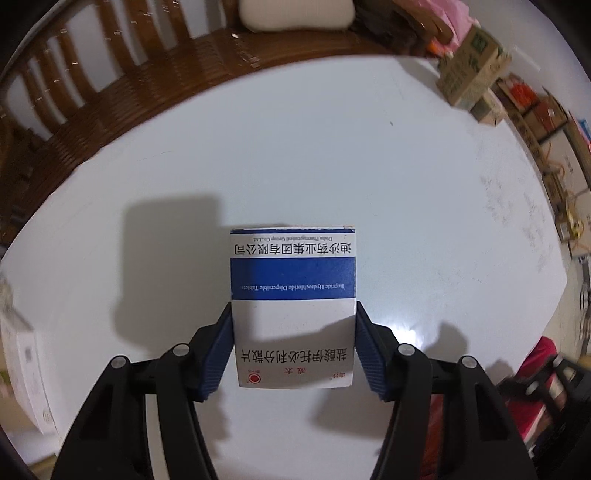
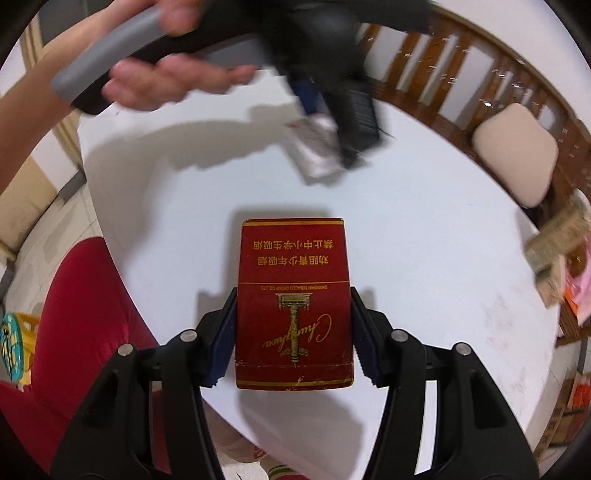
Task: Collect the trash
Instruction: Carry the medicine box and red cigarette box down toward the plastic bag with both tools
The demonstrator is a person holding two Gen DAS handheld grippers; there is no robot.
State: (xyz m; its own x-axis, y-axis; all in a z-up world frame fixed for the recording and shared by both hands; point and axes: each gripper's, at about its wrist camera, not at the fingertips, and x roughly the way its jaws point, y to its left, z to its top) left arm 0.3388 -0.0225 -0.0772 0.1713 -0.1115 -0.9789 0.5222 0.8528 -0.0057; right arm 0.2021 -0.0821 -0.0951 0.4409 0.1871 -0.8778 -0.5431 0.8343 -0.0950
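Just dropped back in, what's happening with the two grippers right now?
Both are loaded. The left gripper is shut on a blue and white medicine box, held above the white table. The right gripper is shut on a red cigarette pack over the same table. In the right wrist view the person's hand shows on the other gripper's handle, blurred. No bin or bag for the trash is clearly in view.

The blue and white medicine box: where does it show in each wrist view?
Left wrist: medicine box at lower centre, clamped in the left gripper.
Right wrist: upper centre-right, blurred, in that gripper.
Shared landmark: the beige cushion on the wooden bench.
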